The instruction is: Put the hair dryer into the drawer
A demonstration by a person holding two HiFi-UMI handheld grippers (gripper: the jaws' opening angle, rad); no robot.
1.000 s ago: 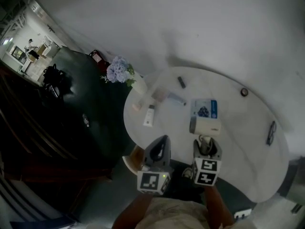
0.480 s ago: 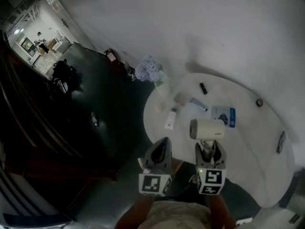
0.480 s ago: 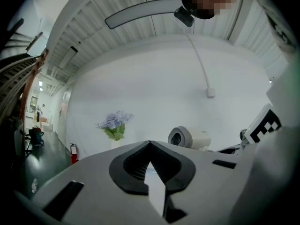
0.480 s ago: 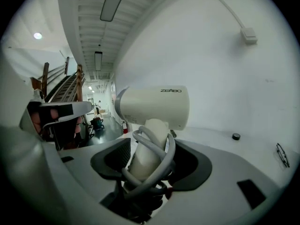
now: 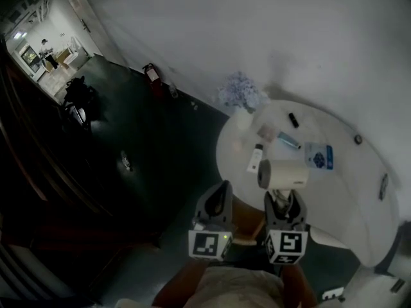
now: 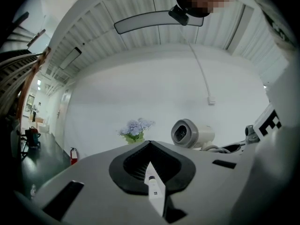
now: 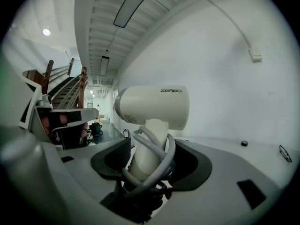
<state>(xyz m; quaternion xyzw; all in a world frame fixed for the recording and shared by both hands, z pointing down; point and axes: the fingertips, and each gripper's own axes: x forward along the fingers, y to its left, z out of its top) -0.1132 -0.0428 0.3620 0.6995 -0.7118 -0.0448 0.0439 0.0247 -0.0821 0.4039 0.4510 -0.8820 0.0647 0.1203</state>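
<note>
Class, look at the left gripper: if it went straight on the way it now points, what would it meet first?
Probably the blue flowers on the table, which stand just left of the line of the shut left gripper; missing them, the white wall behind. Depth is unclear.

Dark floor (image 5: 138, 172) beside the left tool (image 5: 222, 186) lies open; flowers (image 5: 239, 92), bottle (image 5: 255, 158) and box (image 5: 319, 156) crowd the bench (image 5: 350, 201) ahead.

A round white table (image 5: 347, 194) carries pale blue flowers (image 5: 239, 94) at its far left edge. A white bottle (image 5: 255, 158) lies near the left edge, a blue-and-white box (image 5: 319, 156) towards the middle and spectacles (image 5: 383, 186) by the right edge. A red fire extinguisher (image 5: 151, 74) stands against the wall.
</note>
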